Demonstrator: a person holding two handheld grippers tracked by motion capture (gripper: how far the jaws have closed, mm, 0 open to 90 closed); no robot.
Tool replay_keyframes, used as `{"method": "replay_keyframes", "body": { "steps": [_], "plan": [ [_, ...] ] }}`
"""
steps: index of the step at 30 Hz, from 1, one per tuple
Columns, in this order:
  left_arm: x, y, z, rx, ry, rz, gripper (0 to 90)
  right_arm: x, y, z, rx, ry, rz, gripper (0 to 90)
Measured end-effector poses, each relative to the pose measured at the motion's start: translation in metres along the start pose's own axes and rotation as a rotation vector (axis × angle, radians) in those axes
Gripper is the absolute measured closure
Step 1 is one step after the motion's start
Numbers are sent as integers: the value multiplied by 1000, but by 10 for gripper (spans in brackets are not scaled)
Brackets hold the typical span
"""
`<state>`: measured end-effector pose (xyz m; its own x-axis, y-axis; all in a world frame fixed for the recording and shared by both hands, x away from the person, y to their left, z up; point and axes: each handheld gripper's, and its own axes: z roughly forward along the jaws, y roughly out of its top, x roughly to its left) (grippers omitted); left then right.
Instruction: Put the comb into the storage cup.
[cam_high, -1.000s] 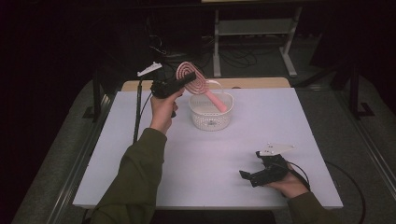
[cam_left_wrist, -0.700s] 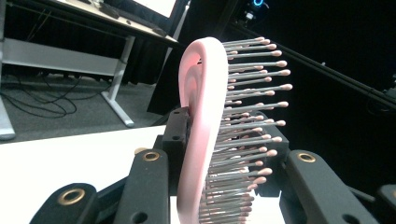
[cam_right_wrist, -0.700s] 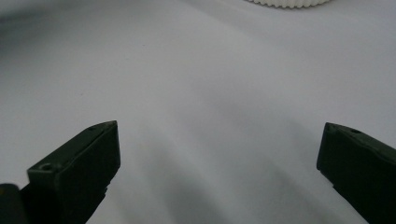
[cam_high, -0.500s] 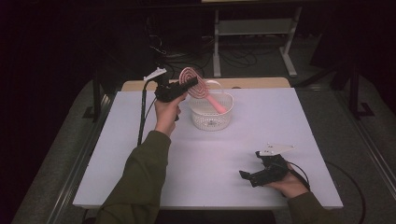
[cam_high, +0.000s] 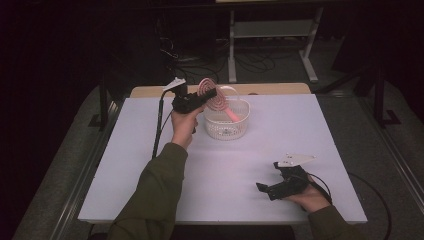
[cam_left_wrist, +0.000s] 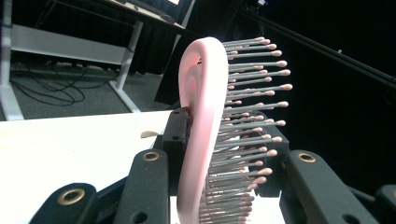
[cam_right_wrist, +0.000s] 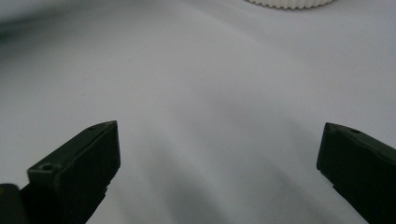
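A pink round hairbrush (cam_high: 218, 103) with spiral bristles hangs over a white ribbed basket (cam_high: 225, 131) at the back middle of the table, its handle slanting down into the basket. My left gripper (cam_high: 207, 93) is shut on the brush head; in the left gripper view the brush (cam_left_wrist: 201, 121) stands edge-on between the jaws, bristles pointing right. My right gripper (cam_high: 267, 191) lies in a hand near the front right of the table, open. In the right gripper view (cam_right_wrist: 219, 154) nothing is between its fingers, and the basket's rim (cam_right_wrist: 289, 3) shows at the top.
The white tabletop (cam_high: 150, 165) stretches wide around the basket. A wooden strip (cam_high: 270, 88) runs along the table's far edge. Behind it stand a metal frame (cam_high: 270, 30) and loose cables on a dark floor. The left gripper's cable (cam_high: 159, 125) hangs to the table.
The left hand has sunk with the brush and shifted slightly right, bringing the brush handle down into the basket. The right hand has kept still.
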<state>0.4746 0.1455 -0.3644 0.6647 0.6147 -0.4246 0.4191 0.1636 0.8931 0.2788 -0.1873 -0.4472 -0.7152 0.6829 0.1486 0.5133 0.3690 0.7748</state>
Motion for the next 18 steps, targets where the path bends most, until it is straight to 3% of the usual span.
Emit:
{"method": "replay_keyframes", "body": {
  "steps": [18],
  "plan": [
    [4, -13, 7, 27, 8, -13, 642, 0, 0, 0, -1, 2, 4, 0]
  ]
}}
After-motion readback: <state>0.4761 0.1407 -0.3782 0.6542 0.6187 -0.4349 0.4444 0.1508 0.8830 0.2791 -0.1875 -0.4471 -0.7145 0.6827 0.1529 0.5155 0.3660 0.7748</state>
